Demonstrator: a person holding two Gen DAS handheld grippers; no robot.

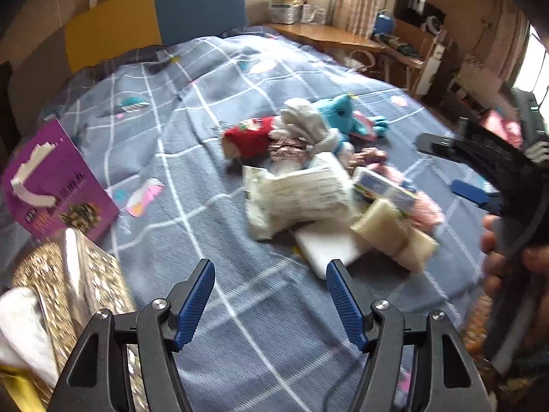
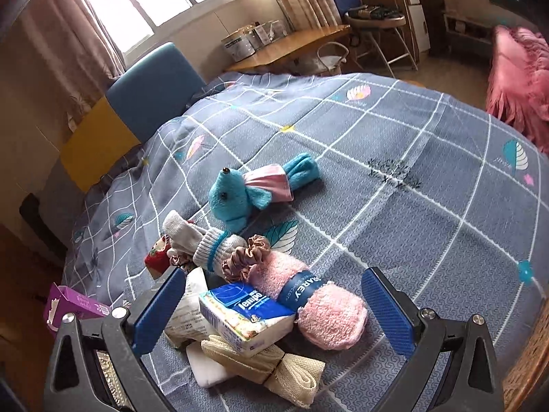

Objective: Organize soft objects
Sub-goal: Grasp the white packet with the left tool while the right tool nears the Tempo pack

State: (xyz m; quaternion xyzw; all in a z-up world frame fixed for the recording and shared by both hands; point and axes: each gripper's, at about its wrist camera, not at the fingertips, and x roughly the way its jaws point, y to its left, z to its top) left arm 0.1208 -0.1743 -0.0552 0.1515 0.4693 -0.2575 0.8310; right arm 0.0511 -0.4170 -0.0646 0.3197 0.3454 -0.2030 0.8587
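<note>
A pile of soft things lies on the blue checked bedspread point(image 2: 411, 158): a blue plush mouse point(image 2: 240, 192), a grey sock point(image 2: 202, 240), a brown scrunchie point(image 2: 243, 257), a pink rolled towel point(image 2: 319, 305), a Tempo tissue pack point(image 2: 247, 312), a beige mesh cloth point(image 2: 274, 364) and a white pad point(image 2: 206, 367). My right gripper point(image 2: 271, 305) is open, its jaws on either side of the tissue pack and towel. My left gripper point(image 1: 271, 298) is open and empty, above the bedspread in front of the pile; the white packet point(image 1: 295, 195) and red plush point(image 1: 250, 137) lie beyond it.
A purple box point(image 1: 55, 182) and a gold patterned box point(image 1: 79, 285) stand at the left bed edge. The yellow and blue headboard point(image 1: 154, 10) is behind. A wooden desk point(image 2: 291, 44) and chair point(image 2: 374, 17) stand beyond the bed.
</note>
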